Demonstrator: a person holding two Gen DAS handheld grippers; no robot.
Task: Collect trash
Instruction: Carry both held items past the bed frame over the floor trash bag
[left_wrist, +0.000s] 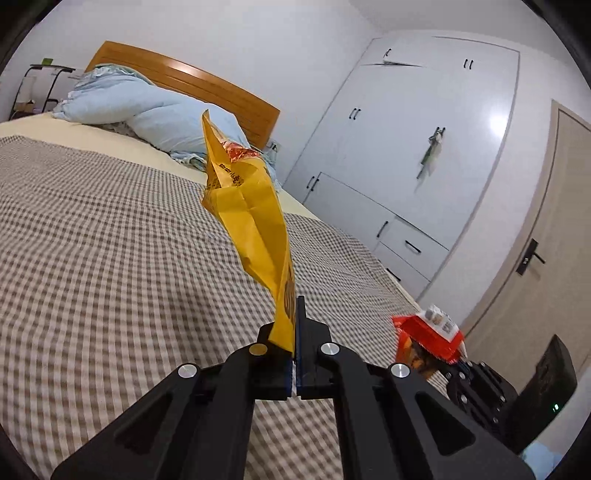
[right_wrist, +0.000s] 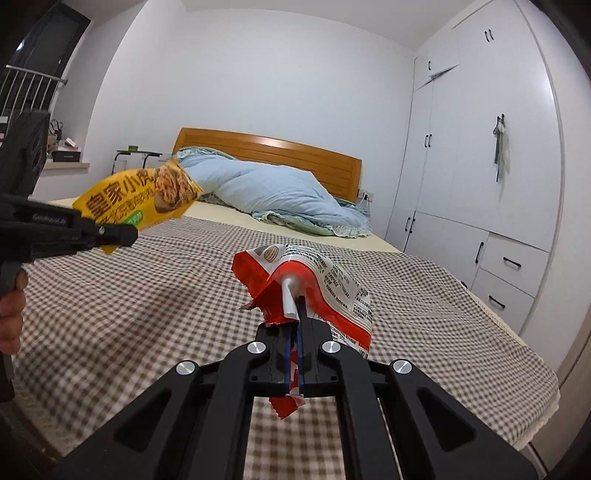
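Left wrist view shows the left hand-held gripper (left_wrist: 294, 332) clamped tight on the bottom edge of a yellow snack wrapper (left_wrist: 248, 206), which stands up crumpled above the checked bedspread (left_wrist: 110, 258) without touching it. At the near right of that view the right hand-held gripper (left_wrist: 460, 363) pinches a red and white wrapper (left_wrist: 430, 332), also lifted off the bed (left_wrist: 37, 127). Right wrist view confirms this: the jaws are closed on the red and white wrapper (right_wrist: 314, 284), a torn end hanging below them, and the yellow snack wrapper (right_wrist: 140, 199) is held up at the left by the other gripper (right_wrist: 123, 234), with part of a hand (right_wrist: 11, 310) at the left edge. A rumpled light blue duvet (right_wrist: 273, 195) lies at the far end against the wooden headboard (right_wrist: 295, 155), and white wardrobes (right_wrist: 491, 147) line the right wall.
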